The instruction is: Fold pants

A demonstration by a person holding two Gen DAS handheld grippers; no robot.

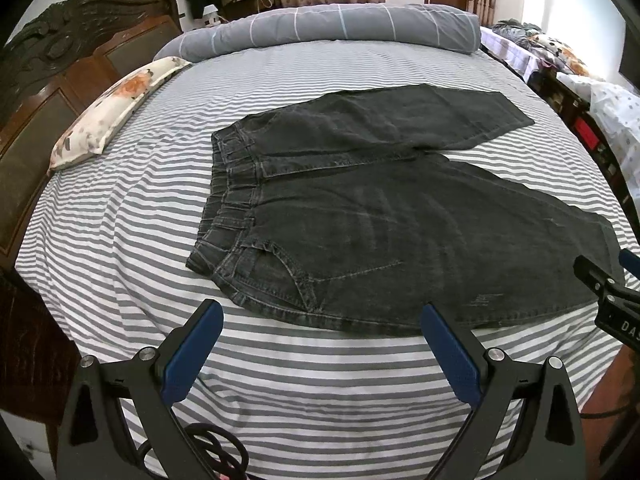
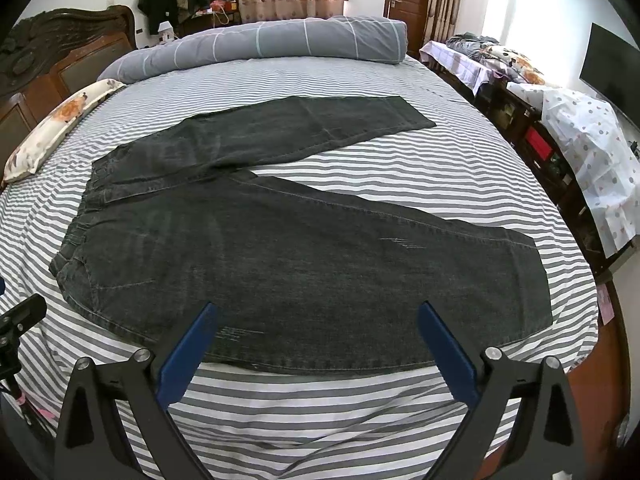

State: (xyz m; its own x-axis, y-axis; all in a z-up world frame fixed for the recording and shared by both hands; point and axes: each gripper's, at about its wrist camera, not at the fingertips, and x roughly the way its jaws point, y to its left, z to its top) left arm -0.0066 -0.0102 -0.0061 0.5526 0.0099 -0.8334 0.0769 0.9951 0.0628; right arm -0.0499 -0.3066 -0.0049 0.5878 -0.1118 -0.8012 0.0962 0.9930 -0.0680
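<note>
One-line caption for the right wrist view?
Open right gripper poised over dark jeans spread flat on a striped bed.

Black tongs (image 1: 322, 320), blue pads (image 1: 450, 356)

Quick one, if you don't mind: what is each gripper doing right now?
Left gripper: open, holding nothing, just short of the near edge of the black jeans.
Right gripper: open, holding nothing, poised at the jeans' near leg.

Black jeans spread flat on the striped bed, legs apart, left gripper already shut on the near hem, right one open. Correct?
One error: the left gripper is open, its blue fingers spread, holding nothing, as the left wrist view shows. The rest stands: black jeans flat on the striped bed, legs apart, right gripper open.
</note>
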